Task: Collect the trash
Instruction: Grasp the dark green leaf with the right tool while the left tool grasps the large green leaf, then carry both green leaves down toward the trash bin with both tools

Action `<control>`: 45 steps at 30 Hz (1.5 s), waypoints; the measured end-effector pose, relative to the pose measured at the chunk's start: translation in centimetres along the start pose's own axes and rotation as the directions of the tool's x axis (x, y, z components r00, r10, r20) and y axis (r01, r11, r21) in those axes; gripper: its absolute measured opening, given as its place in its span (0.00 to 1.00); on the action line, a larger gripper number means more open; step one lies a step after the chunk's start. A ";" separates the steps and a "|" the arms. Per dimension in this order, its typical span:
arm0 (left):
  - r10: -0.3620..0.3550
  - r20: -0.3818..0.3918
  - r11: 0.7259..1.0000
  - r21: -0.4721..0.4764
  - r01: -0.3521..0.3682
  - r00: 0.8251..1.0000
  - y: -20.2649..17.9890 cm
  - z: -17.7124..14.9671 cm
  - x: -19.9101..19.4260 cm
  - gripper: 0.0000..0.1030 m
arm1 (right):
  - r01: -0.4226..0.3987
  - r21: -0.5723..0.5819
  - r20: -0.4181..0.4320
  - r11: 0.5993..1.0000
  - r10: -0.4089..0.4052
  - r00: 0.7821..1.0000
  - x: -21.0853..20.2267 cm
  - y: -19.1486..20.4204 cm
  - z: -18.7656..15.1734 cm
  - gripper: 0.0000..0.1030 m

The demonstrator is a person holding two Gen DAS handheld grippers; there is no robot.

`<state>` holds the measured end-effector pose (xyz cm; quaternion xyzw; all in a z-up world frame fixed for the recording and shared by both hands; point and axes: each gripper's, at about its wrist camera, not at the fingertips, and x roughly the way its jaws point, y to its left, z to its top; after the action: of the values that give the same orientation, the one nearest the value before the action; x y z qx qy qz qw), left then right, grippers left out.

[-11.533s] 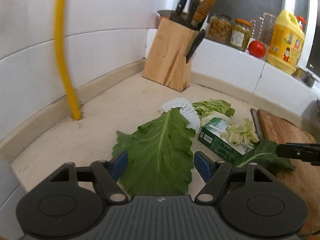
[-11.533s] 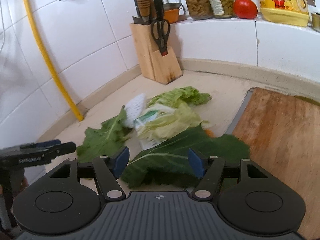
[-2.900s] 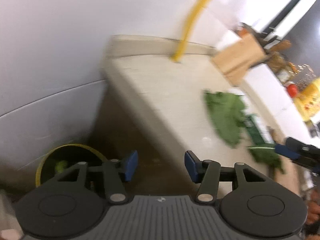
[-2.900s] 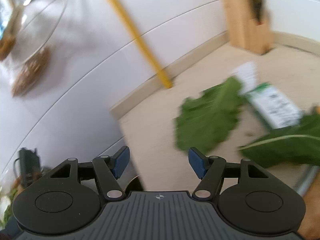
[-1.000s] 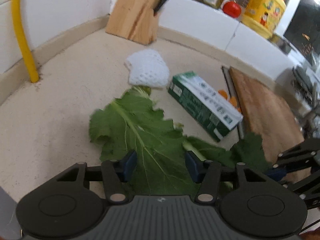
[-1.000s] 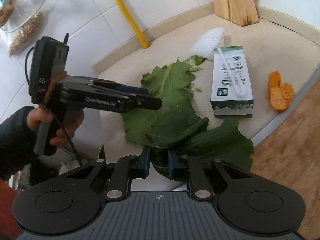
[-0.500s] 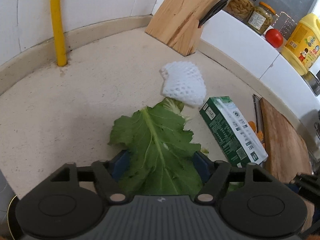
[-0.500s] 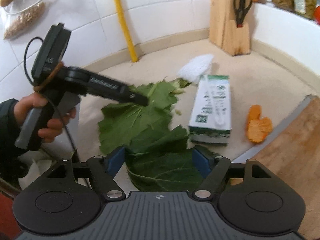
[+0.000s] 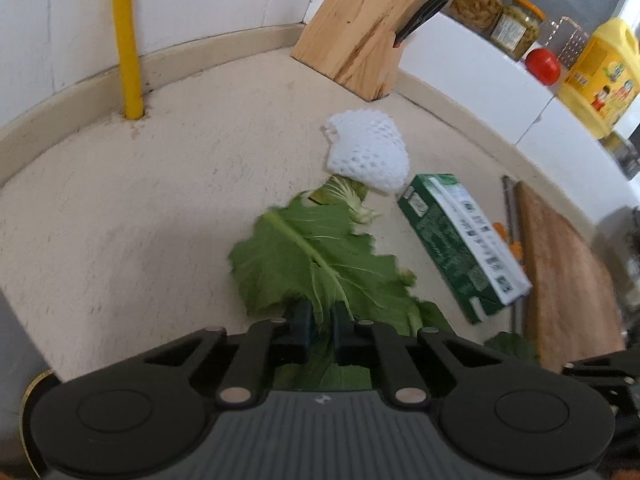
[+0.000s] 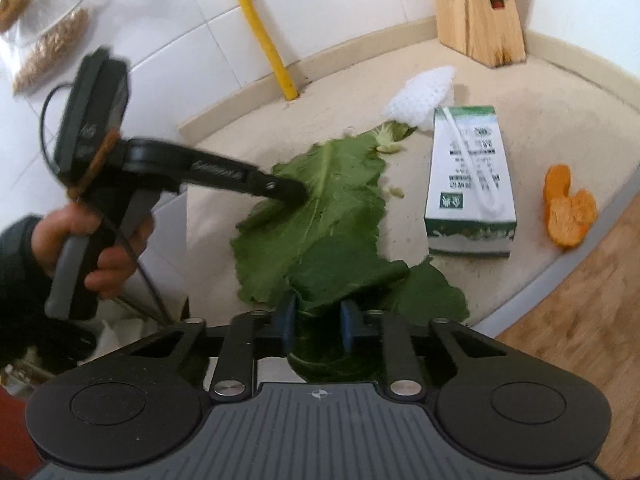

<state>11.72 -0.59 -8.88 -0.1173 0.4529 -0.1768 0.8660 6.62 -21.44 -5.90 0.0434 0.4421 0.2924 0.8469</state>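
Note:
A big light-green leaf [image 9: 304,264] lies on the beige counter, and my left gripper [image 9: 320,320] is shut on its near edge. From the right wrist view the left gripper's tip [image 10: 294,194] pinches that leaf [image 10: 340,184] from the left. A darker, folded leaf [image 10: 340,268] overlaps it at the counter's front edge. My right gripper [image 10: 317,320] has its jaws closing, and the blue pads squeeze this dark leaf between them. Beyond lie a green-and-white carton [image 10: 468,184], a white foam net [image 10: 424,92] and orange peel [image 10: 568,212].
A wooden knife block [image 9: 356,28] stands in the back corner and a yellow pipe [image 9: 128,40] runs up the wall. To the right lies a wooden cutting board [image 9: 568,280]. A person's hand [image 10: 100,256] holds the left gripper beyond the counter's left end. A yellow bin rim [image 9: 30,396] shows below.
Both grippers stood open around the leaves half a second ago; both now have their pads closed on them. The left view has rolled slightly.

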 end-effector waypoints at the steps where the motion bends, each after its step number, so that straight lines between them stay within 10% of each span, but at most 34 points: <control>1: -0.018 -0.001 1.000 -0.013 0.018 1.000 0.2 -0.2 -0.4 0.06 | -0.014 0.022 0.003 1.000 0.014 1.000 -0.2 -0.2 -0.1 0.21; 10: -0.048 -0.021 0.989 -0.138 0.044 0.999 2.6 -1.5 -2.4 0.08 | -0.055 0.090 0.029 0.994 0.052 0.998 -1.1 -1.1 -0.3 0.18; 15: -0.071 -0.015 0.975 -0.212 0.066 0.997 3.3 -1.8 -1.6 0.30 | 0.040 -0.014 0.069 0.999 -0.039 0.997 -1.0 -0.5 0.1 0.68; 22: -0.061 0.053 0.978 -0.196 0.070 0.997 1.8 -1.6 -0.5 0.45 | 0.042 -0.046 0.061 0.998 -0.039 0.997 0.8 -0.7 0.8 0.76; 25: -0.063 0.048 0.981 -0.179 0.070 0.997 1.1 -1.6 0.1 0.14 | 0.030 -0.034 0.025 0.999 -0.029 0.999 1.9 -0.9 0.4 0.60; 30: -0.130 0.053 0.975 -0.172 0.137 0.990 0.5 -1.7 -0.4 0.02 | 0.014 0.065 0.003 0.998 -0.014 1.000 1.2 -1.6 0.4 0.21; 45: -0.194 0.085 0.952 -0.224 0.209 0.977 1.7 -2.4 -4.1 0.03 | -0.045 0.258 0.136 0.965 0.009 0.991 -3.2 -2.5 -0.2 0.16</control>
<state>7.95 2.58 -7.81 -0.2686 0.4290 -0.2064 0.8373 6.26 -25.24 -4.53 0.1798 0.4184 0.2398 0.8574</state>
